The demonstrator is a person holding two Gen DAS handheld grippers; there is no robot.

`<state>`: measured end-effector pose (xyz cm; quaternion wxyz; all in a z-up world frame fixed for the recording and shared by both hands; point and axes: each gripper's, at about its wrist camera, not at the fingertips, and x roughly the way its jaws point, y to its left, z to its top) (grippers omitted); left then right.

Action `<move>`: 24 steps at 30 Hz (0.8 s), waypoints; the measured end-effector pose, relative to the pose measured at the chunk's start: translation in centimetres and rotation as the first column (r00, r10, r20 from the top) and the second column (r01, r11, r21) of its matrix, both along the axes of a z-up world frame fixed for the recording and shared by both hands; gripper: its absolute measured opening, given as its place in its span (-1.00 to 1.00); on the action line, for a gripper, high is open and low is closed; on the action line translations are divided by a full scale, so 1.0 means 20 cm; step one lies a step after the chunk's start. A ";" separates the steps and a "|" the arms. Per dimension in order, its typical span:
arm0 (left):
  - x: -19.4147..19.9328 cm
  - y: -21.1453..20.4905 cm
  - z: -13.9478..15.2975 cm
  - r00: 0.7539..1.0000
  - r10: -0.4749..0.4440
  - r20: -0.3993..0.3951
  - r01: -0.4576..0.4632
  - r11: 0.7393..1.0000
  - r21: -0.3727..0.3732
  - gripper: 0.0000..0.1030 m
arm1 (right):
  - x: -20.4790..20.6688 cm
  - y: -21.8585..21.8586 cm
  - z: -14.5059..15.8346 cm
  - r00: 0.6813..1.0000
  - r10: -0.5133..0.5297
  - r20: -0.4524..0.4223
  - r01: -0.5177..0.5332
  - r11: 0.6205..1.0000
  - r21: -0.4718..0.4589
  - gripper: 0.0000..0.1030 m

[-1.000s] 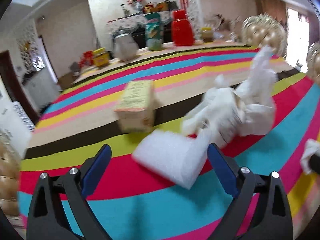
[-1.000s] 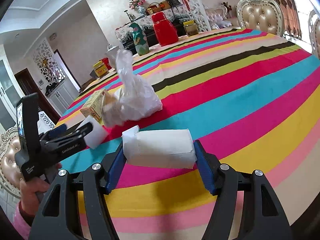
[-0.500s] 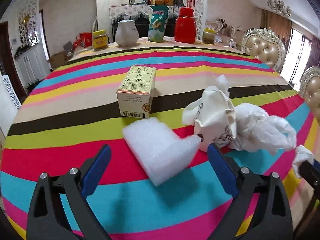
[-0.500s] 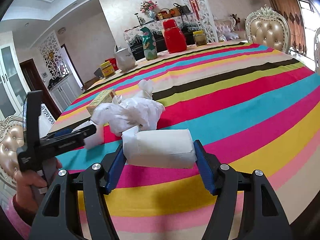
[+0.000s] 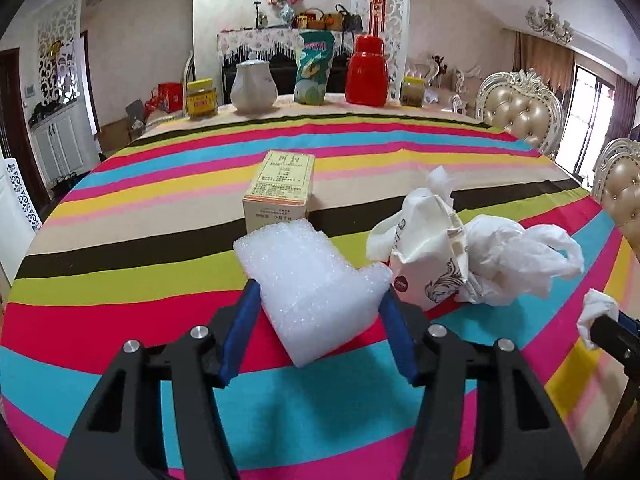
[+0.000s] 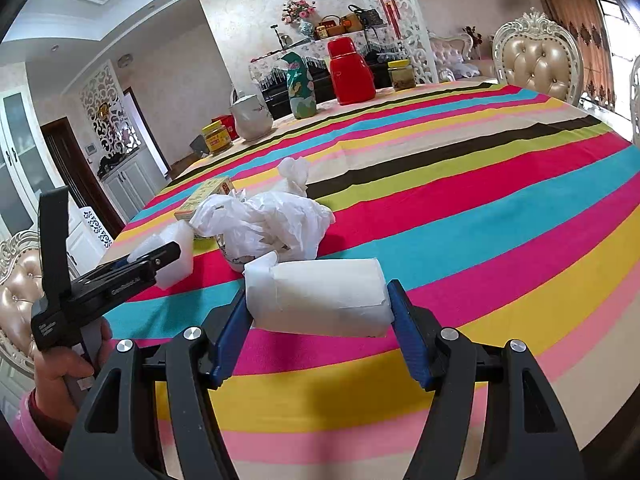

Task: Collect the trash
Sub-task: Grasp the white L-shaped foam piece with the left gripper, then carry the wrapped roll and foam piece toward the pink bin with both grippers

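White foam block (image 5: 308, 284) clamped between the blue pads of the left gripper (image 5: 318, 308), low over the red and turquoise bands of the striped tablecloth (image 5: 120, 280); whether resting on the cloth or lifted just off it cannot be told. Folded white paper wad (image 6: 320, 294) squeezed between the pads of the right gripper (image 6: 320, 312), held above the pink and yellow stripes. Just right of the foam, a crumpled paper cup (image 5: 424, 264) on its side, touching a rumpled white plastic bag (image 5: 516, 260). Behind the foam, a small cardboard box (image 5: 280, 188) upright on the beige and brown stripes. At the far table edge, well apart: yellow-lidded jar (image 5: 201, 99), white teapot (image 5: 254, 86), green pouch (image 5: 314, 68), red thermos (image 5: 367, 72).
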<state>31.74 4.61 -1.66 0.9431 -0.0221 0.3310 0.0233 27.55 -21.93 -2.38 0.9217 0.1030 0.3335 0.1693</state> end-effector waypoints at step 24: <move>-0.30 -0.06 0.15 0.989 -0.050 0.137 0.054 0.998 -0.024 0.13 | -0.04 0.09 0.03 0.999 -0.008 0.053 0.013 0.994 -0.109 0.22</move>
